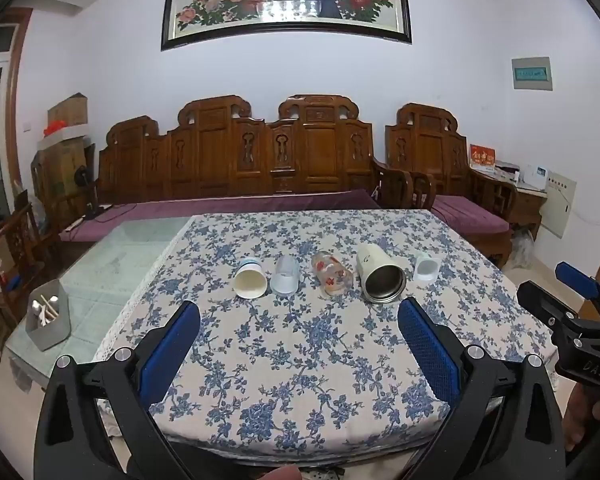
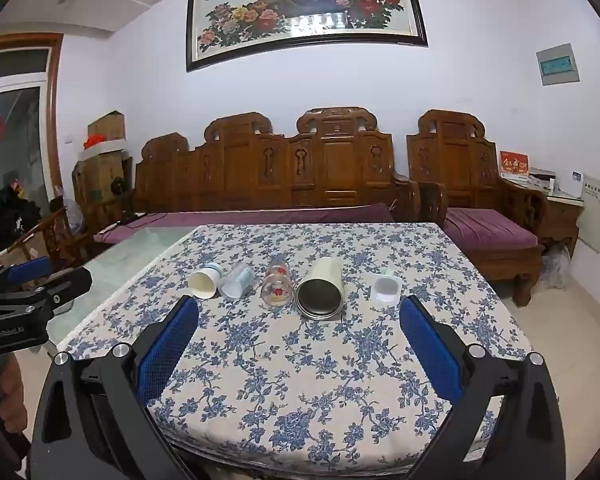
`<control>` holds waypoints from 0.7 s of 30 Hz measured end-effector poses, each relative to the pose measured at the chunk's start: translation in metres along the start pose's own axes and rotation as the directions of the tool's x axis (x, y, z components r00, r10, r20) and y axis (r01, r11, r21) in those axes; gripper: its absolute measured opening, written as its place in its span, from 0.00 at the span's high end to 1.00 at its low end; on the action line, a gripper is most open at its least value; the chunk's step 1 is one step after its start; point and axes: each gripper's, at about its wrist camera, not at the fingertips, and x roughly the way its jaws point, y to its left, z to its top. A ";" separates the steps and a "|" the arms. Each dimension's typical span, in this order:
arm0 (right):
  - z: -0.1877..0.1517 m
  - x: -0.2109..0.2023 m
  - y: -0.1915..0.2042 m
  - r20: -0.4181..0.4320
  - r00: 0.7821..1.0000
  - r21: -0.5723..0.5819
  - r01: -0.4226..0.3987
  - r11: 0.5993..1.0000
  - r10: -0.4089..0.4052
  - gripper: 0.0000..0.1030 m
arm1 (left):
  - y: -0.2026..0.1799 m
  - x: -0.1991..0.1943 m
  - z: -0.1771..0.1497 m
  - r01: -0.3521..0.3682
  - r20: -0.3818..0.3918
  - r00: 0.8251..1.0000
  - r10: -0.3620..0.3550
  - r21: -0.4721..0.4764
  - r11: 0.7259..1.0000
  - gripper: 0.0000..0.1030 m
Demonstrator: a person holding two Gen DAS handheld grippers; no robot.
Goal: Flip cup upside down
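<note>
Several cups lie on their sides in a row on the floral tablecloth (image 1: 300,360), mouths toward me: a white paper cup (image 1: 251,279) (image 2: 205,281), a clear plastic cup (image 1: 285,276) (image 2: 237,280), a glass with red flowers (image 1: 332,279) (image 2: 277,286), a cream steel-lined tumbler (image 1: 381,279) (image 2: 321,290), and a small white cup (image 1: 425,267) (image 2: 385,287). My left gripper (image 1: 299,320) is open and empty, short of the row. My right gripper (image 2: 299,318) is open and empty, short of the row; it also shows at the right of the left wrist view (image 1: 572,304).
A grey holder with utensils (image 1: 48,314) stands on the bare glass tabletop (image 1: 112,264) at the left. A carved wooden sofa (image 1: 240,160) with purple cushions stands behind the table. The left gripper's body shows at the left edge of the right wrist view (image 2: 24,300).
</note>
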 end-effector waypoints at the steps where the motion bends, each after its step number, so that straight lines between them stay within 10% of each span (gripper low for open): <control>1: 0.000 0.000 0.000 0.002 1.000 -0.006 0.004 1.000 -0.004 0.02 | 0.000 0.000 0.000 0.000 0.002 1.000 0.000 0.001 1.000 0.07; 21: 0.000 -0.002 0.000 0.007 1.000 0.004 0.000 1.000 0.000 0.02 | 0.000 0.000 0.000 0.002 0.004 1.000 -0.002 -0.005 1.000 0.07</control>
